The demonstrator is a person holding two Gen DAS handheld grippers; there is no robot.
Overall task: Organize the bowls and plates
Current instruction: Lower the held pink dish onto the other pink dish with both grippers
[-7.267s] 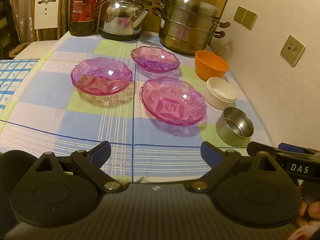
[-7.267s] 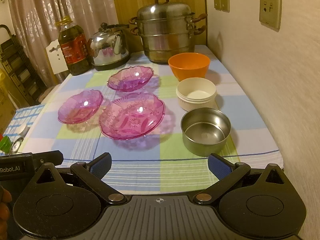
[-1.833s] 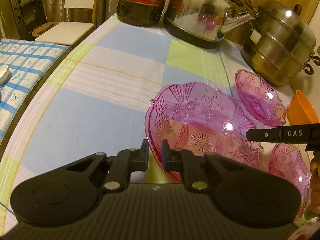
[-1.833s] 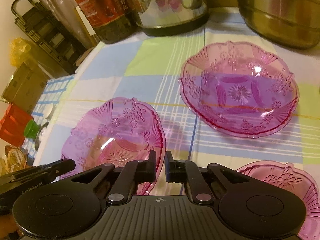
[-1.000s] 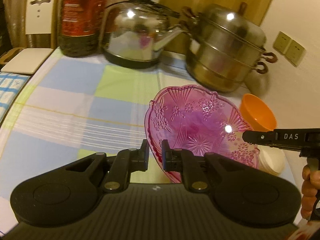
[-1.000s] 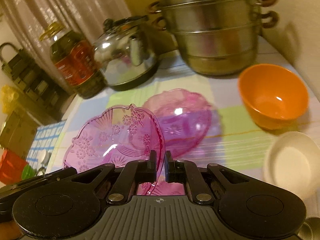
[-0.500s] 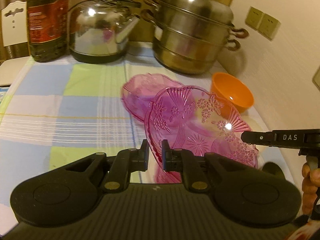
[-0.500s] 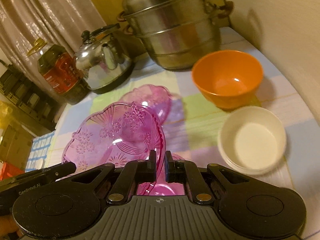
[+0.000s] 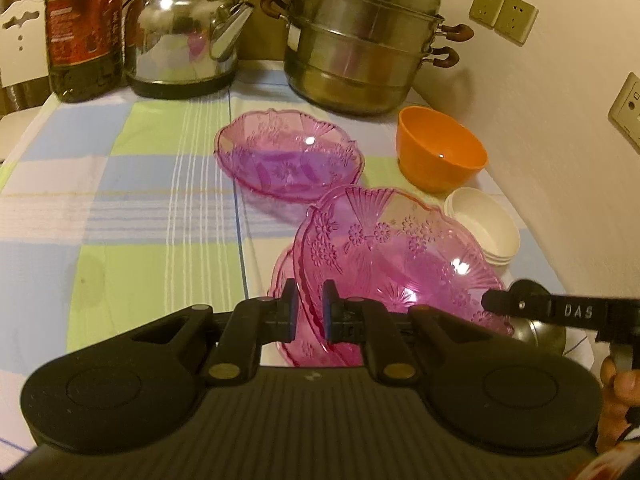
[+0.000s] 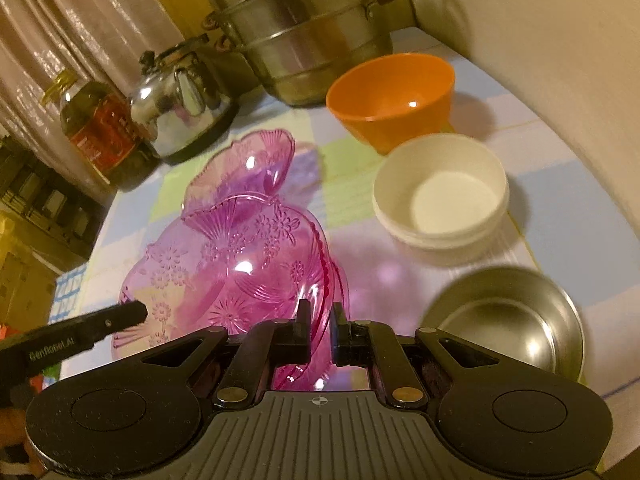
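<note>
My left gripper [image 9: 307, 305] is shut on the left rim of a pink glass plate [image 9: 396, 256]. My right gripper [image 10: 319, 320] is shut on the opposite rim of the same plate [image 10: 236, 256]. The plate hangs just over a second pink plate [image 9: 286, 320] lying on the checked cloth. A third pink plate [image 9: 288, 160] sits farther back and also shows in the right wrist view [image 10: 248, 164]. An orange bowl [image 9: 440, 152], a white bowl [image 9: 484, 228] and a steel bowl [image 10: 504, 320] stand in a row along the right.
A stacked steel steamer pot [image 9: 360, 40], a kettle [image 9: 184, 36] and an oil bottle [image 9: 84, 28] stand at the back. The wall [image 9: 560, 140] with sockets runs close on the right. A white chair [image 9: 20, 52] is beyond the table's left edge.
Both grippers have carried the held pink plate to the right and lowered it over the front pink plate. The view now tilts more downward.
</note>
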